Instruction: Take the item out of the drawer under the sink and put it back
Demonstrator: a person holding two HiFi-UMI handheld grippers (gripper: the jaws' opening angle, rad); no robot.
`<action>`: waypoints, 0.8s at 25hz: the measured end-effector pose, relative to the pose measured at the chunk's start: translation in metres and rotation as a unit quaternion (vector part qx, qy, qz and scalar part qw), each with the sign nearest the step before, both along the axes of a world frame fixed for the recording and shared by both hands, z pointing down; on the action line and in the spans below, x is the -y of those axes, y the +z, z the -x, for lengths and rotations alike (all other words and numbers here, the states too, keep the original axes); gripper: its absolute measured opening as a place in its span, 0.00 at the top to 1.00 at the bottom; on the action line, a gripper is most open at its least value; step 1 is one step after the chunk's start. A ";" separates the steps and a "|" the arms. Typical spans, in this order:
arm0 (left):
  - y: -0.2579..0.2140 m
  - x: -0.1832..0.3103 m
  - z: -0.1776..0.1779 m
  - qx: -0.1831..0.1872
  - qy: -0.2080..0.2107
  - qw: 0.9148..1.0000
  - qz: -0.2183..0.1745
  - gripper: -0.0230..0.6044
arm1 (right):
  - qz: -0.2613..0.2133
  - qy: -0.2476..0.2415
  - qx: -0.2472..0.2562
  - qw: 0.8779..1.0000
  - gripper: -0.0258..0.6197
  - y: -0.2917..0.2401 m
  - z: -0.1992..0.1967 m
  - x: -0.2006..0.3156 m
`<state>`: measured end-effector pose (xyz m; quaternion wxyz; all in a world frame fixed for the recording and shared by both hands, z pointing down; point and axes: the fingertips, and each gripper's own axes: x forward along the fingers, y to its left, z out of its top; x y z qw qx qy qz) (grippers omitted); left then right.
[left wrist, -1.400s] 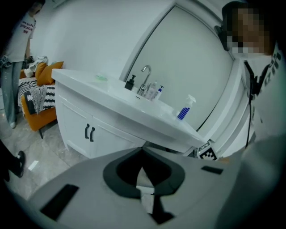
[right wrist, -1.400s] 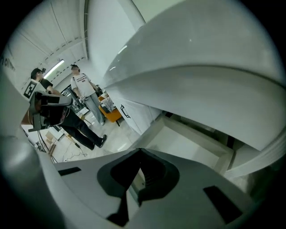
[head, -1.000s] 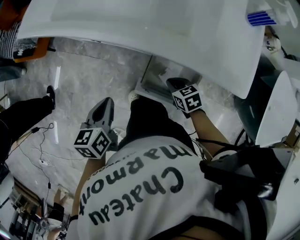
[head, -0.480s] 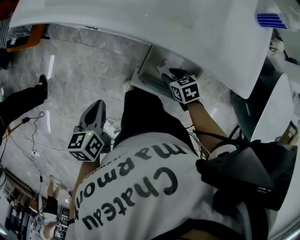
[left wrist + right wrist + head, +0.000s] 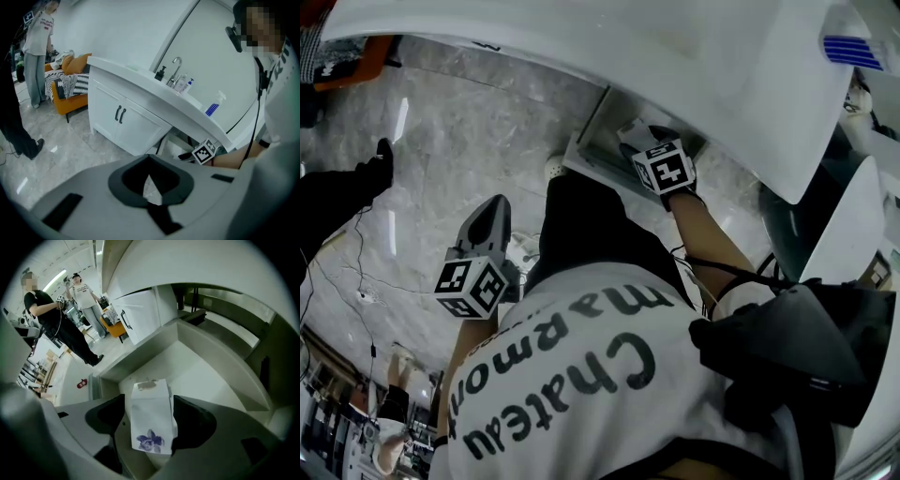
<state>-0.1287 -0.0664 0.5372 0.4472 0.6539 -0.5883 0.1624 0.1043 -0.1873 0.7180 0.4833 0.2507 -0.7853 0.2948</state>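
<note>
Head view: the sink counter (image 5: 675, 66) cuts off the tips of the right hand-held gripper (image 5: 656, 141) at the drawer (image 5: 600, 155). The left hand-held gripper (image 5: 492, 220) hangs apart. Left gripper view: jaws closed together, empty. Right gripper view: jaws clamp the white flower-printed packet (image 5: 151, 416) over the drawer.

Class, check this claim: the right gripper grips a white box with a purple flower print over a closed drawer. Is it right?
No: the drawer is open, not closed. The right gripper view shows the right gripper gripping the white box over it.
</note>
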 end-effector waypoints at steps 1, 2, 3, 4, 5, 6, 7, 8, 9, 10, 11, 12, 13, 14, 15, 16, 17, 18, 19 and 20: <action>0.001 -0.001 0.000 0.000 -0.001 1.000 0.002 0.95 | 0.003 -0.005 -0.007 1.000 0.47 0.005 0.000 0.000; 0.002 -0.001 -0.001 0.000 -0.002 1.000 0.002 0.95 | 0.005 -0.010 -0.014 1.000 0.46 0.009 0.001 0.000; 0.003 -0.001 -0.002 0.001 -0.001 1.000 0.003 0.95 | 0.006 -0.013 -0.020 1.000 0.46 0.013 0.001 0.000; 0.003 -0.001 -0.002 0.002 0.000 1.000 0.003 0.95 | 0.008 -0.015 -0.026 1.000 0.45 0.015 0.001 0.001; 0.003 -0.002 -0.002 0.003 0.000 1.000 0.003 0.95 | 0.010 -0.016 -0.030 0.999 0.45 0.018 0.002 0.001; 0.004 -0.002 -0.001 0.004 0.000 1.000 0.004 0.95 | 0.011 -0.017 -0.034 0.999 0.45 0.019 0.003 0.000; 0.004 -0.002 0.000 0.005 -0.001 1.000 0.005 0.95 | 0.011 -0.018 -0.039 0.999 0.45 0.021 0.004 0.000; 0.005 -0.003 0.001 0.005 -0.003 1.000 0.006 0.95 | 0.010 -0.018 -0.045 0.999 0.45 0.022 0.005 0.001; 0.006 -0.003 0.003 0.005 -0.006 1.000 0.006 0.95 | 0.008 -0.016 -0.052 0.998 0.45 0.024 0.003 0.001; 0.006 -0.003 0.003 0.005 -0.007 1.000 0.007 0.95 | 0.008 -0.012 -0.061 0.998 0.45 0.026 0.001 0.002; 0.006 -0.004 0.004 0.004 -0.008 1.000 0.007 0.95 | 0.008 -0.008 -0.068 0.998 0.45 0.027 -0.002 0.001; 0.006 -0.004 0.004 0.004 -0.009 1.000 0.006 0.95 | 0.008 -0.005 -0.071 0.997 0.45 0.027 -0.003 0.001; 0.006 -0.005 0.005 0.005 -0.010 1.000 0.006 0.95 | 0.005 -0.003 -0.069 0.998 0.45 0.027 -0.002 0.001; 0.006 -0.006 0.005 0.005 -0.012 1.000 0.007 0.95 | 0.000 -0.004 -0.066 0.998 0.45 0.027 0.000 0.002; 0.007 -0.006 0.006 0.005 -0.013 1.000 0.007 0.95 | -0.005 -0.005 -0.067 0.998 0.45 0.028 0.001 0.004; 0.008 -0.007 0.006 0.004 -0.016 1.000 0.008 0.95 | -0.008 -0.007 -0.072 0.997 0.45 0.029 0.001 0.005; 0.009 -0.007 0.007 0.003 -0.017 1.000 0.009 0.95 | -0.010 -0.008 -0.079 0.997 0.45 0.031 0.001 0.006; 0.009 -0.007 0.007 0.002 -0.019 1.000 0.010 0.95 | -0.011 -0.010 -0.086 0.996 0.45 0.032 0.000 0.006; 0.010 -0.007 0.007 0.002 -0.019 1.000 0.010 0.95 | -0.011 -0.010 -0.093 0.996 0.45 0.032 0.000 0.006; 0.011 -0.007 0.007 0.002 -0.020 1.000 0.010 0.95 | -0.011 -0.011 -0.098 0.995 0.45 0.033 0.001 0.005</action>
